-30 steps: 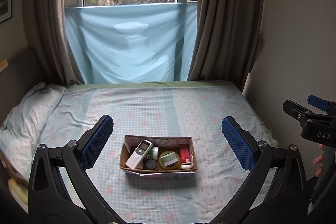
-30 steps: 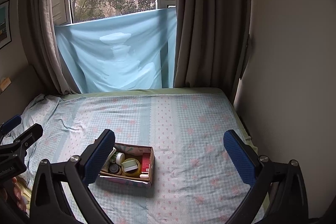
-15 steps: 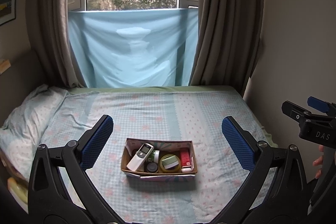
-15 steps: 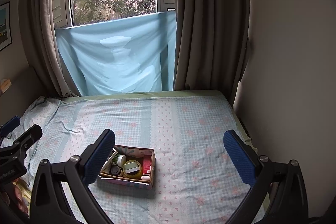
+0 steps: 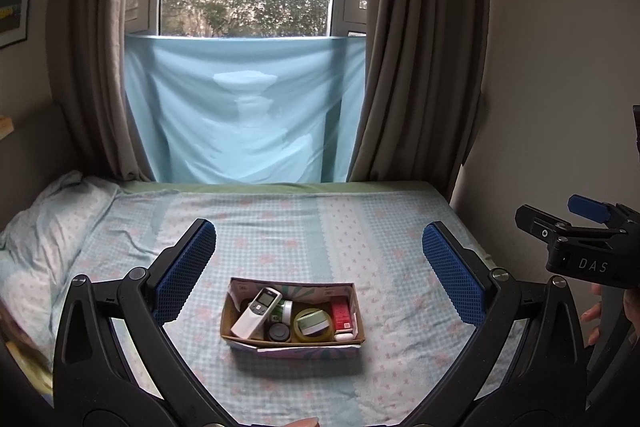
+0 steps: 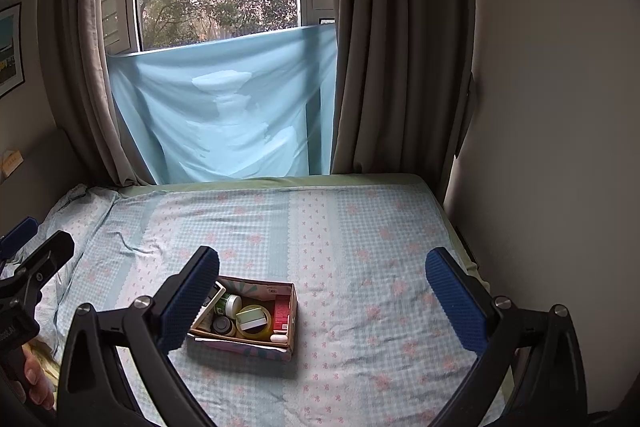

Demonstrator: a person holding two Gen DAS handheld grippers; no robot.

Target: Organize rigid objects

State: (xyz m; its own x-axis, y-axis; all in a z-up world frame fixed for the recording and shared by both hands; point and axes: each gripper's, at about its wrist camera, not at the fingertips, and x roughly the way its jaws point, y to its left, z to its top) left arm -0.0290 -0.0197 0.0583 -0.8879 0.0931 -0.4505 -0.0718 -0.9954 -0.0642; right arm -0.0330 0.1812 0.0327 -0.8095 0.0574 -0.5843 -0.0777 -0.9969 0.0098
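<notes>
While both tools gape empty, the box [image 5: 294, 345] holds clutter.

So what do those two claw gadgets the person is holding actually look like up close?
Both look alike. The left gripper and right gripper each have two curved black plastic limbs with silver screws, ending in jaws faced with blue dimpled rubber pads. Seen from the left camera, the right one's side carries white letters "DAS" and a blue tip. No cables show. A bare hand grips the left tool; no sleeve visible.
</notes>
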